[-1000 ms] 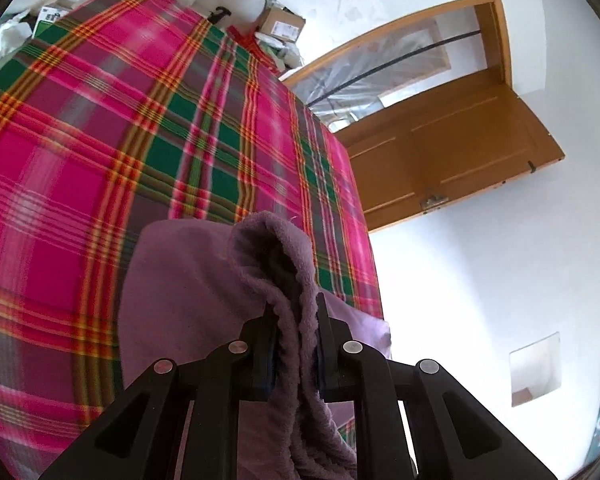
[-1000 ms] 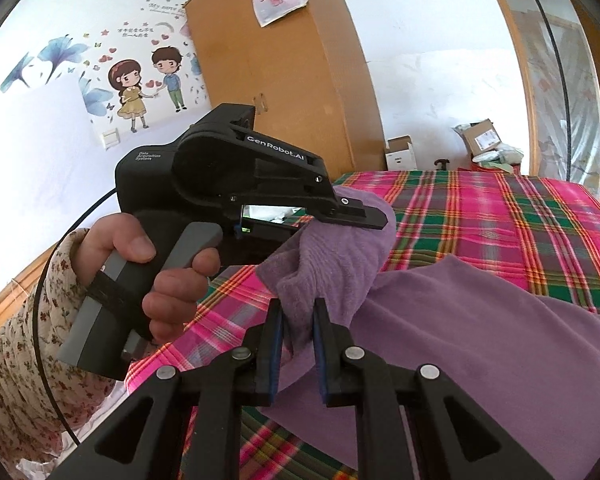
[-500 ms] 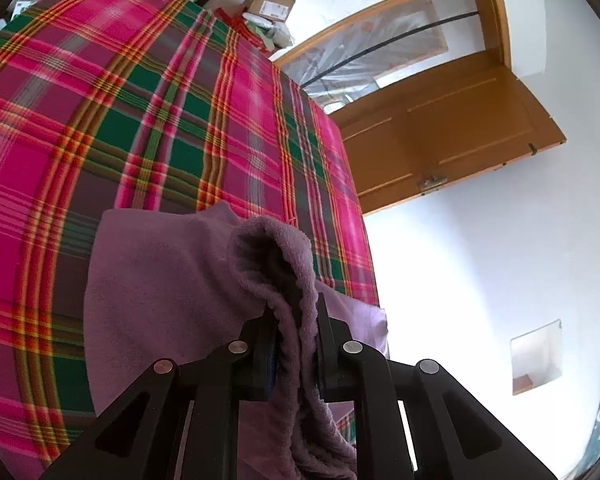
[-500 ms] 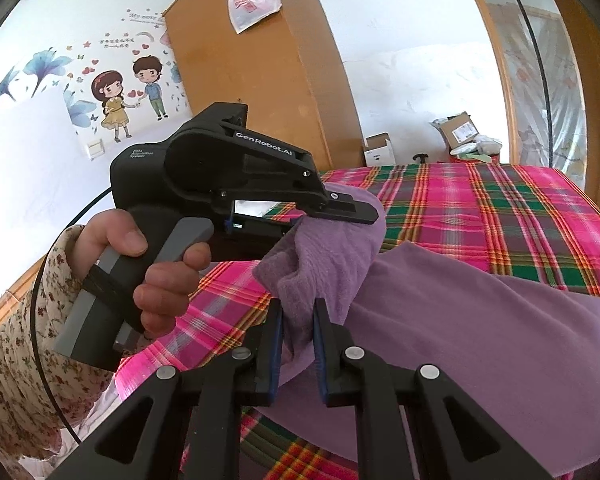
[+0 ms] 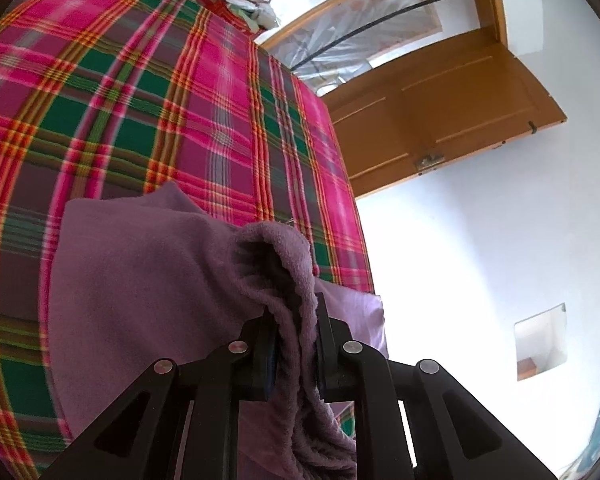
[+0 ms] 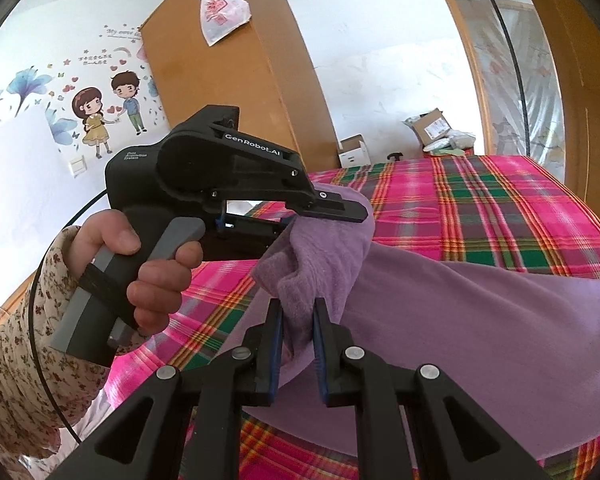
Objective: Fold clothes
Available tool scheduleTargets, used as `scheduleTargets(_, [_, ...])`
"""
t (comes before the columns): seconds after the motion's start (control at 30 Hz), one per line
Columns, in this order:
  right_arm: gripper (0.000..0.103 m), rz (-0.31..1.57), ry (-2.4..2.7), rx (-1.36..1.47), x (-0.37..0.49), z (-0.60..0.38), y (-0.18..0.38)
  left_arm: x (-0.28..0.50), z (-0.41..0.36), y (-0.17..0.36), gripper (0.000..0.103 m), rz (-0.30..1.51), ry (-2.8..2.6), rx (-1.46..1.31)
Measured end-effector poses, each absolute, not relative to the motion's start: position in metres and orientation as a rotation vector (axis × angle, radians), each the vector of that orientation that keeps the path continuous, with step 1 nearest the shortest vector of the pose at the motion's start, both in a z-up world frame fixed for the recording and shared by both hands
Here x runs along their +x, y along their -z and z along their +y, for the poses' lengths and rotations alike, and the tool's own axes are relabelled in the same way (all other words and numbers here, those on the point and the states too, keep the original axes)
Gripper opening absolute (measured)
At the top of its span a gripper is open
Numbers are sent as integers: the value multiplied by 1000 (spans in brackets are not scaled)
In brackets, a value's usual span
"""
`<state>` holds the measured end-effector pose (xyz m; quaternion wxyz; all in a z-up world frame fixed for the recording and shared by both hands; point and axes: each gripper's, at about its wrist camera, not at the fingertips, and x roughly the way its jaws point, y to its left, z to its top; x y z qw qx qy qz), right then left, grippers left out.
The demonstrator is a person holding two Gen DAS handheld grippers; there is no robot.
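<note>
Here the bed's pink-and-green plaid cover [image 5: 148, 112] lies bare toward 12 o'clock, its edge at 3. The left gripper [image 5: 296, 344] and right gripper [image 6: 296, 344] each clench a corner of the soft purple fleece garment [image 6: 460, 320], spread beneath them.

Soft purple fleece garment [image 6: 480, 320] lies on the plaid-covered bed [image 5: 180, 100]; cardboard boxes [image 6: 434, 128] behind it, tall wooden wardrobe [image 6: 236, 92] to their left.

A soft, fuzzy lilac-purple fleece garment [image 5: 140, 280] lies spread over a pink, green and yellow plaid bedcover [image 5: 160, 100]. One bunched, ribbed edge is lifted off the bed and folded back over the flat part, which drapes smoothly toward the bed's near edge.
</note>
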<state>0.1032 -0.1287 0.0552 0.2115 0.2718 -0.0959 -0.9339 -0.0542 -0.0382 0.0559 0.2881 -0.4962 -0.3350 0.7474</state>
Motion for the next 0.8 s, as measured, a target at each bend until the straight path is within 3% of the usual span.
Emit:
scheduleTargets(0.7, [15, -280, 2626, 886, 101, -100, -19, -65, -4, -23, 15, -900, -1942, -1411])
scheduleTargets(0.8, [14, -287, 2639, 896, 100, -98, -17, -67, -3, -21, 20, -907, -1928, -1417])
